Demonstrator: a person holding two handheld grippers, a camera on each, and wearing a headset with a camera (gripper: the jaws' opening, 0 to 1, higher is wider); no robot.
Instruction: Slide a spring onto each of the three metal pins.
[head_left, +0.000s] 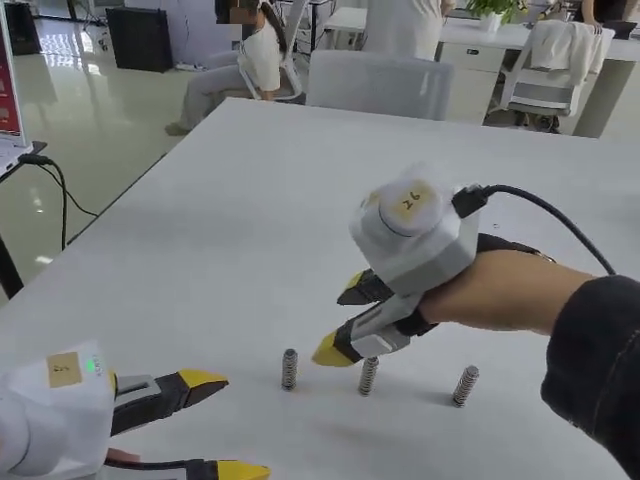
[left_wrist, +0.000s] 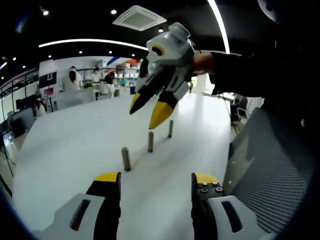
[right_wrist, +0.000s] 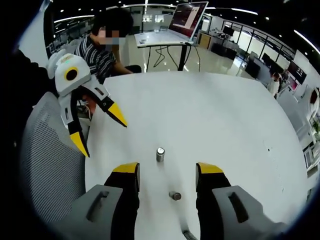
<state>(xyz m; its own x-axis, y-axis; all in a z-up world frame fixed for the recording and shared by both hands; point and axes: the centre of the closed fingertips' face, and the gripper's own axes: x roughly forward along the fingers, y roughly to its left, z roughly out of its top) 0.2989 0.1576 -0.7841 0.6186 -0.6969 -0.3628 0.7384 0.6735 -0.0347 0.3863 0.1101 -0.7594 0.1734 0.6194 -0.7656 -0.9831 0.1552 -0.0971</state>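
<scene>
Over the middle pin (head_left: 368, 376), apparently wearing its spring (left_wrist: 150, 142), the right gripper (head_left: 338, 322) is hovering, jaws released and empty; near left, the left gripper (head_left: 235, 425) is idling clear, jaws released.

Nothing can be read; the mark on the yellow sticker (head_left: 411, 207) of the right gripper (head_left: 333, 325) is blurred.

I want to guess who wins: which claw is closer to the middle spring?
Right. The right claw hangs just above the middle spring, open. The left claw is off to the side, beyond the end spring, also open.
</scene>
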